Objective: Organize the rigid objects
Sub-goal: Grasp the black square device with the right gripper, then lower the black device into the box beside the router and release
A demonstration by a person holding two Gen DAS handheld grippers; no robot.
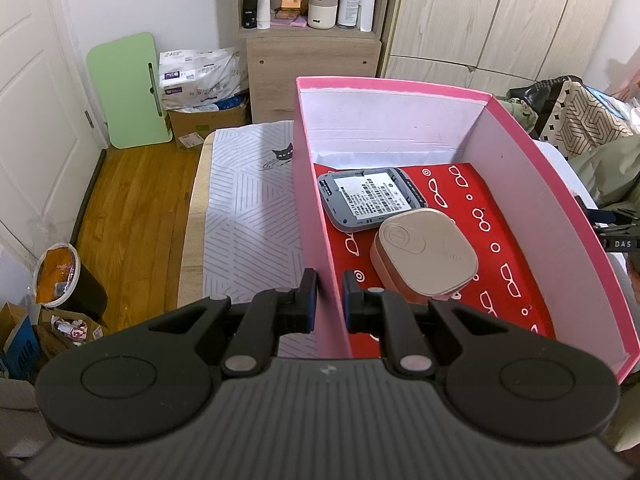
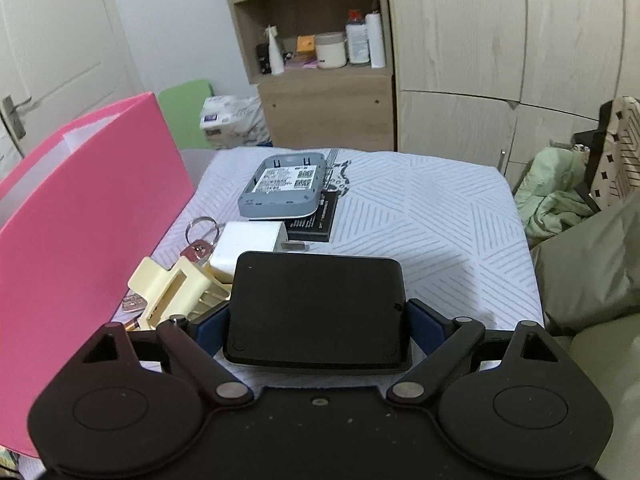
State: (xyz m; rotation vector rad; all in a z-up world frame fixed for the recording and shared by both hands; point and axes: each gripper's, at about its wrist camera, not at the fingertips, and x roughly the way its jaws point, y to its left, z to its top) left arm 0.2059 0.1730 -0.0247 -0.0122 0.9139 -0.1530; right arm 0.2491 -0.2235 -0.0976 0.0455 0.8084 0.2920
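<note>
My left gripper [image 1: 329,300] is shut on the left wall of the pink box [image 1: 316,208]. Inside the box, on red patterned paper, lie a grey device with a label [image 1: 370,199] and a beige rounded case [image 1: 426,254]. My right gripper [image 2: 319,326] is shut on a black flat device [image 2: 318,306] and holds it above the patterned cloth. The pink box [image 2: 88,216] stands to its left. On the cloth ahead lie a grey labelled device [image 2: 282,188], a black battery [image 2: 320,220], a white charger [image 2: 248,250], keys on a ring [image 2: 200,240] and a cream plastic holder [image 2: 176,292].
The cloth covers a small table [image 1: 192,216] above a wooden floor. A shelf unit with bottles [image 2: 320,48] and wardrobe doors [image 2: 500,60] stand behind. A green board [image 1: 128,92] leans on the wall. Bags and clothes [image 2: 560,192] lie at the right.
</note>
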